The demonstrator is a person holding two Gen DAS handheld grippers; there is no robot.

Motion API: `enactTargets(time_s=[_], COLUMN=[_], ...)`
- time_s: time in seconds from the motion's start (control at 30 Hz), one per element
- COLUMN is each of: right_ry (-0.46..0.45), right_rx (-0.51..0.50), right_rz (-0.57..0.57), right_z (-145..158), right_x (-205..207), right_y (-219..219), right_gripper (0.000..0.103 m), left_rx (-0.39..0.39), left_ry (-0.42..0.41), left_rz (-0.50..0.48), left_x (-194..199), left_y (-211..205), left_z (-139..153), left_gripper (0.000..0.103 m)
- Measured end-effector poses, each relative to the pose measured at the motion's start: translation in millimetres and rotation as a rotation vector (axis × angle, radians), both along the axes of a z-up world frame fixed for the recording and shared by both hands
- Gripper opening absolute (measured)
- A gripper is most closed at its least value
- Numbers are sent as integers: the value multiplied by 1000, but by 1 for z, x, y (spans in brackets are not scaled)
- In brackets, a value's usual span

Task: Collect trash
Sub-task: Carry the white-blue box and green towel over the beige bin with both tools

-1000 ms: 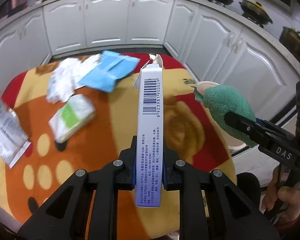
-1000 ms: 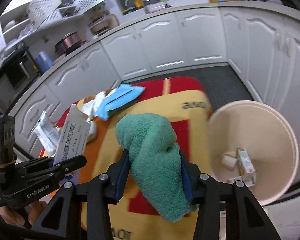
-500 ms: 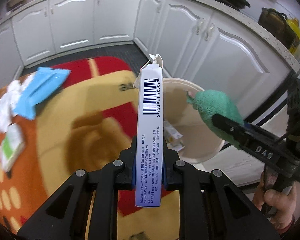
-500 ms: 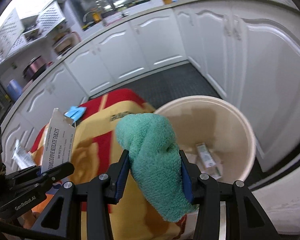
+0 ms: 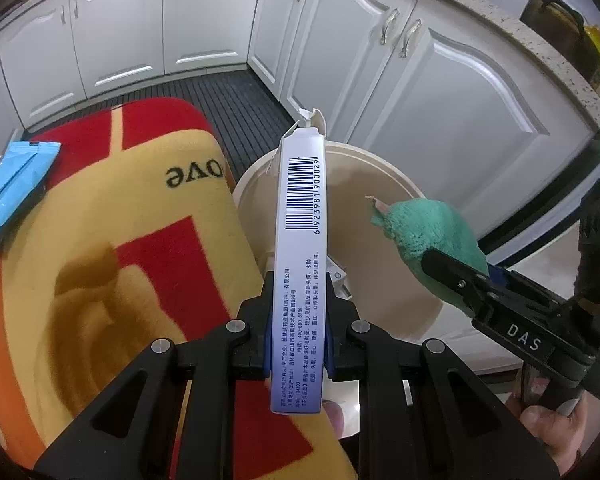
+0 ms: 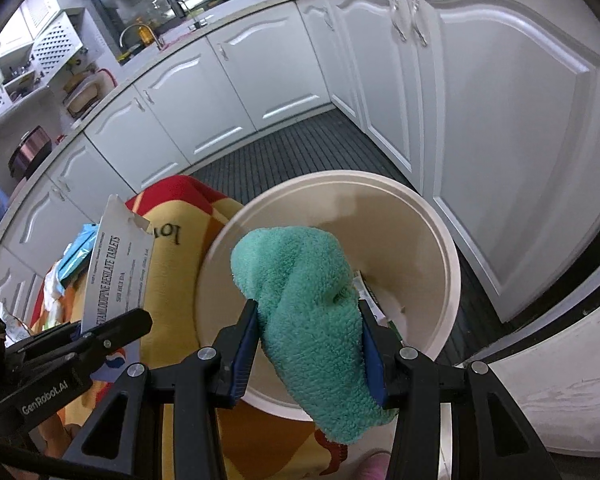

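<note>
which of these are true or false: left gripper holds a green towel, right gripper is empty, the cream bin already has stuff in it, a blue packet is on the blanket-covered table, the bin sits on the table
1. The left gripper holds a green towel. False: it is shut on a narrow white and blue cardboard box with a barcode.
2. The right gripper is empty. False: it is clamped on a fluffy green terry cloth.
3. The round cream plastic bin already has items inside. True: small cartons show at its bottom.
4. A light blue plastic packet lies on the red and yellow blanket. True.
5. The bin stands on the table. False: it stands beside the table, lower down.
</note>
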State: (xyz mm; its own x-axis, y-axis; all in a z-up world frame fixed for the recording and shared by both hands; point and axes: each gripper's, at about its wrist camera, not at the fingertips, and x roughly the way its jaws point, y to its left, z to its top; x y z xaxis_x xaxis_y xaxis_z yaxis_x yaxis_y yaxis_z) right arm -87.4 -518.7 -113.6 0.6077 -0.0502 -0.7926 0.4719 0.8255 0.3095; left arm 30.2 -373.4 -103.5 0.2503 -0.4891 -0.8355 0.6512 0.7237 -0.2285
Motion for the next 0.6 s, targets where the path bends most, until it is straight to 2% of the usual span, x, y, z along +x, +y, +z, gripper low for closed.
enactTargets(time_s=[0.6], right_ry=[7], right_rx=[53], right_rz=[-31], right_z=[-12], right_x=[17], right_y=[-8], right_gripper=[46], left_rx=[-20], left_ry=[33], left_rz=[-27], left_x=[9], left_y=[-13], left_z=[-11], left_gripper=[16])
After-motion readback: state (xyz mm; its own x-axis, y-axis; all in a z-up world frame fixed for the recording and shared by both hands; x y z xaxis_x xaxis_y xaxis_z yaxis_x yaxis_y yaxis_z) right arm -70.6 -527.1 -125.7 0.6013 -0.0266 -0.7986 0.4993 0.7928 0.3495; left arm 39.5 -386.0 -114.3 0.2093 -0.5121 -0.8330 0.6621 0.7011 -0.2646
